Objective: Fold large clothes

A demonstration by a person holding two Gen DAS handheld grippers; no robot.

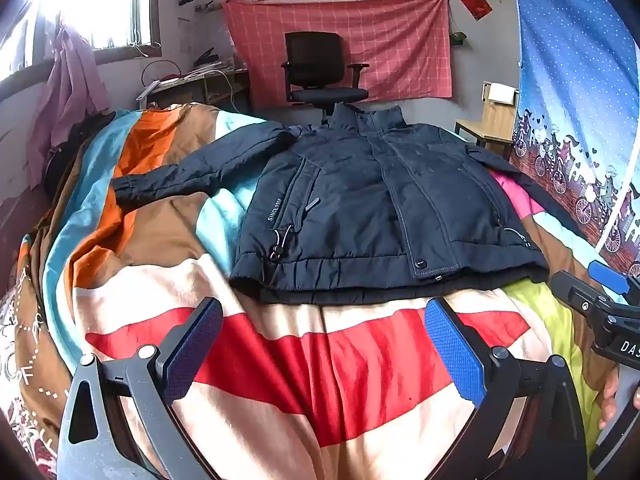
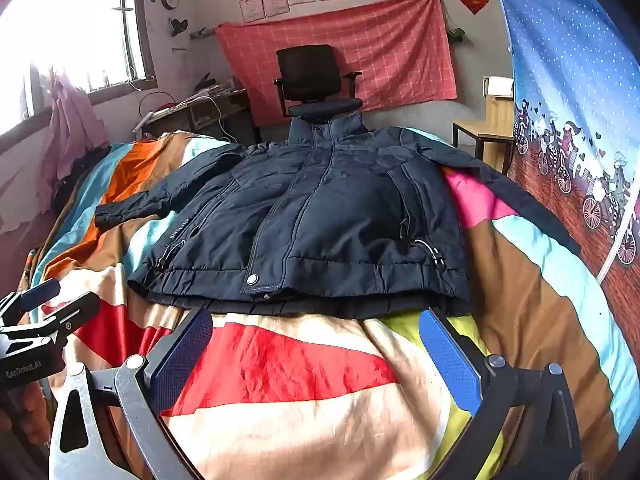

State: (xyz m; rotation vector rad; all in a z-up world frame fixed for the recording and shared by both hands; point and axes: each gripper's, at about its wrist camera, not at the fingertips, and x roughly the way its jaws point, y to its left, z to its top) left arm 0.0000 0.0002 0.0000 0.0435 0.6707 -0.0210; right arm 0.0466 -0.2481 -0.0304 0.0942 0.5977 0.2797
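A dark navy padded jacket (image 1: 360, 200) lies flat and front-up on the bed, zipped, collar at the far end, hem toward me. Its left sleeve (image 1: 192, 172) stretches out to the left; its right sleeve (image 2: 508, 196) runs down the right side. It also shows in the right wrist view (image 2: 312, 216). My left gripper (image 1: 324, 344) is open and empty, hovering just short of the hem. My right gripper (image 2: 316, 348) is open and empty, also just short of the hem. The right gripper shows at the right edge of the left wrist view (image 1: 600, 300).
The bed has a striped multicolour quilt (image 1: 300, 360). A blue dotted curtain (image 1: 576, 120) hangs along the right. Beyond the bed stand a black office chair (image 1: 320, 72), a cluttered desk (image 1: 196, 84) and a wooden stool (image 1: 488, 128).
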